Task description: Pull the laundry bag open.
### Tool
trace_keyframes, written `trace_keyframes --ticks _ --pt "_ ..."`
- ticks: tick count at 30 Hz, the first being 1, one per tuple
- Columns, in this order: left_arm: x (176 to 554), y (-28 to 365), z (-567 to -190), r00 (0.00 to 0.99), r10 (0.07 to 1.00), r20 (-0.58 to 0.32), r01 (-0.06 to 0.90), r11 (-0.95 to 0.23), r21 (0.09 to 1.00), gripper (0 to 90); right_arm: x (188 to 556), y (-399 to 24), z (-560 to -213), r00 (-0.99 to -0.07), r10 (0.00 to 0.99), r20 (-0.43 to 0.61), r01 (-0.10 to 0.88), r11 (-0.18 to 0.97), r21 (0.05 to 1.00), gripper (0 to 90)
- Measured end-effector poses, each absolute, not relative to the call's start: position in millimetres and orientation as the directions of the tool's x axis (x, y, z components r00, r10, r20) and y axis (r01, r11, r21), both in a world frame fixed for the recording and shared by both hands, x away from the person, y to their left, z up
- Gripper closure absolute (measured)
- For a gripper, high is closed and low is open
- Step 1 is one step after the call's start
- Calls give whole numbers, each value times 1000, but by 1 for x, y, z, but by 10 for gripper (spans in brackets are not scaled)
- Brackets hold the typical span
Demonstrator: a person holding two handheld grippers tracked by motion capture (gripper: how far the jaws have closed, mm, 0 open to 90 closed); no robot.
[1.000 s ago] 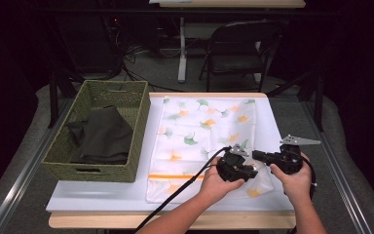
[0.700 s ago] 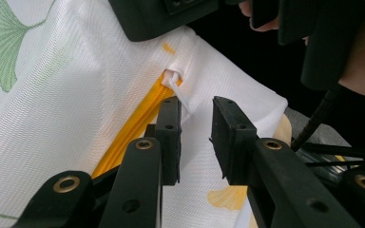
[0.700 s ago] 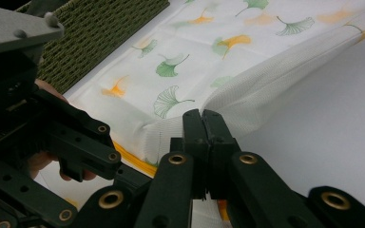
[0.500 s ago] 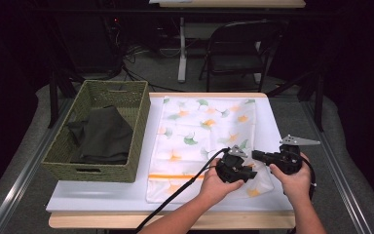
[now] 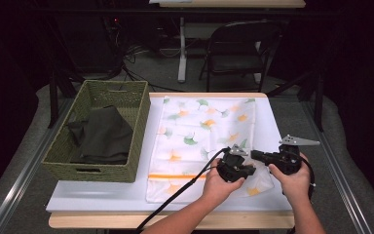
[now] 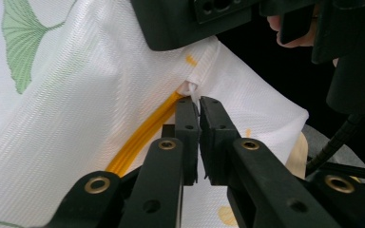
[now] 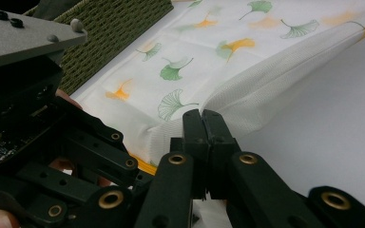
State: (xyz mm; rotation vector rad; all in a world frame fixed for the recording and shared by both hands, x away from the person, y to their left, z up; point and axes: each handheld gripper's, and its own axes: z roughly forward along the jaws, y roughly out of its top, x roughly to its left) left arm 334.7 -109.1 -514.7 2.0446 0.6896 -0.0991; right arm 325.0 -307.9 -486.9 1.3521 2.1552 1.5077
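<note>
A white-topped table (image 5: 102,200) is standing in a dark room, with a folding chair (image 5: 238,48) and tangled cables on the floor behind it. Lying across the middle of the table is a white mesh bag (image 5: 204,131) printed with green and orange ginkgo leaves, an orange zipper (image 5: 175,176) running across it near the person's edge. The bag is resting flat for most of its length, while its near right corner is being lifted off the surface.

The left gripper (image 5: 246,168) is pinching that corner: in the left gripper view its jaws have just been closing and are now pressing together on a small white tab of the bag (image 6: 192,90) at the end of the zipper (image 6: 142,137). Just beside it, the right gripper (image 5: 255,156) is also clamping the fabric; in the right gripper view its jaws are squeezed tight on a bunched fold of mesh (image 7: 247,104), which is stretching away taut toward the upper right. The two grippers are sitting very close together, nearly touching, each held in one hand.

To the left of the bag, just beside its long edge, a green woven basket (image 5: 63,151) is standing on the table. Inside it a dark garment (image 5: 104,136) is lying crumpled, filling most of the basket's floor.
</note>
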Motion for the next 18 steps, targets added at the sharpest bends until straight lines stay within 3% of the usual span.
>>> trace_keyframes --ticks 18 --pt "333 -100 -516 850 417 -322 487 -386 784 899 325 -310 -489 -563 756 335 573 64 817 889"
